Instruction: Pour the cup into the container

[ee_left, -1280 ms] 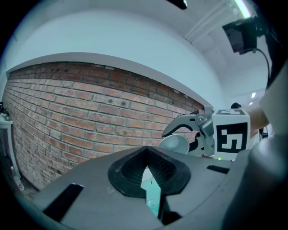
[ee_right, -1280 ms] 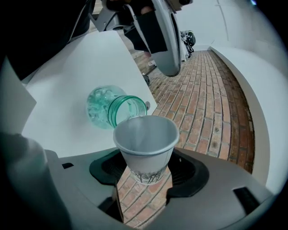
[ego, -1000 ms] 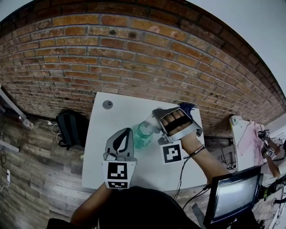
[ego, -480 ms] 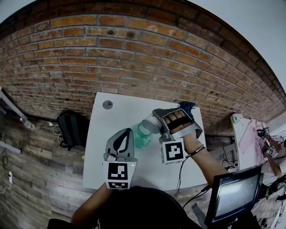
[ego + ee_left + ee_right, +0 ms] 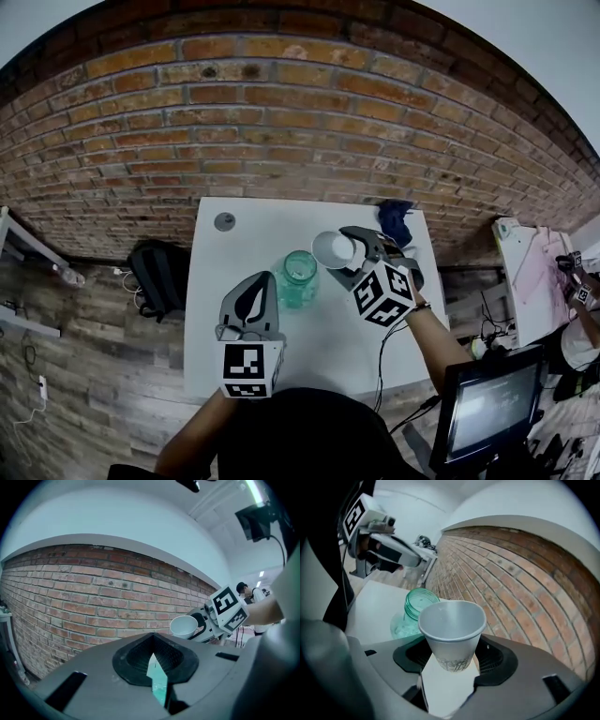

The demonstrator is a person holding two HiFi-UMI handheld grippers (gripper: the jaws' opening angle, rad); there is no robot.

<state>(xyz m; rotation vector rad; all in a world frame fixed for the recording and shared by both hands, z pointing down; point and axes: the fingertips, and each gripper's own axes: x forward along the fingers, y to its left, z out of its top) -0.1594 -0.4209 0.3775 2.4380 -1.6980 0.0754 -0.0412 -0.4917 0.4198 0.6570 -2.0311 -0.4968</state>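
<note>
Brick wall (image 5: 281, 122), wd floor (image 5: 94, 375), wht table (image 5: 272, 225).

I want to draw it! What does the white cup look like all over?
The white cup looks like thin foam or paper, with a wide round rim, narrower base and faint grey pattern low down. Nothing shows inside. The right hand-held gripper clamps its lower part between both jaws, holding it in the air, tipped, beside the green glass jar without touching it.

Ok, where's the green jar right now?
In the head view the green jar stands on the table, just left of the white cup, beyond the left gripper.
</note>
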